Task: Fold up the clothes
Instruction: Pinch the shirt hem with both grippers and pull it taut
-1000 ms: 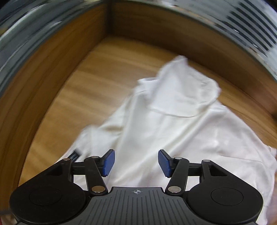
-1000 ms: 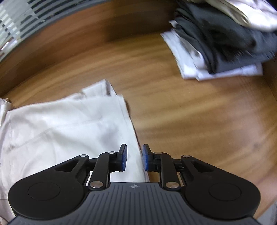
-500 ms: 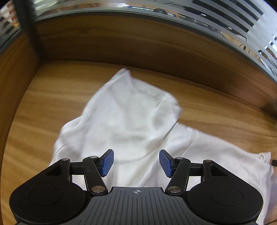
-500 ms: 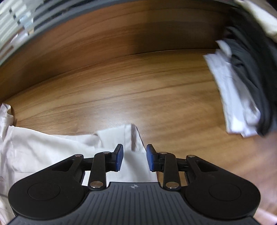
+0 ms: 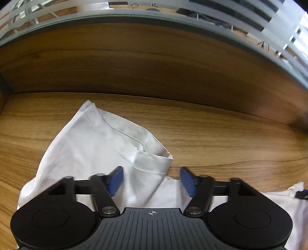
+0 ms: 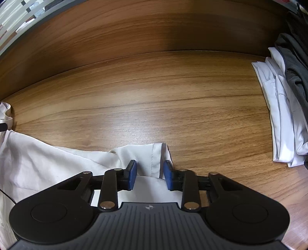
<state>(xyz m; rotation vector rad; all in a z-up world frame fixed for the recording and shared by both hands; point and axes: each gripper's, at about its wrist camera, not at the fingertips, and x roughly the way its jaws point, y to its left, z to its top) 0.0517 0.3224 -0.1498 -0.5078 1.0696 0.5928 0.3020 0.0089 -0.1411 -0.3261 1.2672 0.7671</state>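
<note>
A white shirt (image 5: 92, 146) lies crumpled on the wooden table (image 5: 231, 138). In the left wrist view its sleeve cuff (image 5: 154, 159) lies just ahead of my left gripper (image 5: 152, 180), which is open and empty, with the cloth between and below the blue pads. In the right wrist view the shirt (image 6: 48, 163) spreads to the left, and a hemmed corner (image 6: 154, 155) lies between the pads of my right gripper (image 6: 150, 176), which is open with a narrower gap.
A stack of folded white and dark grey clothes (image 6: 284, 107) sits at the right side of the table. A raised wooden back wall (image 5: 154, 67) borders the table, with a striped glass partition (image 5: 250, 17) behind it.
Both grippers have swung and moved forward over the shirt. The left now faces the sleeve cuff. The right jaws have widened around the hemmed corner, and the clothes stack has shifted to the right.
</note>
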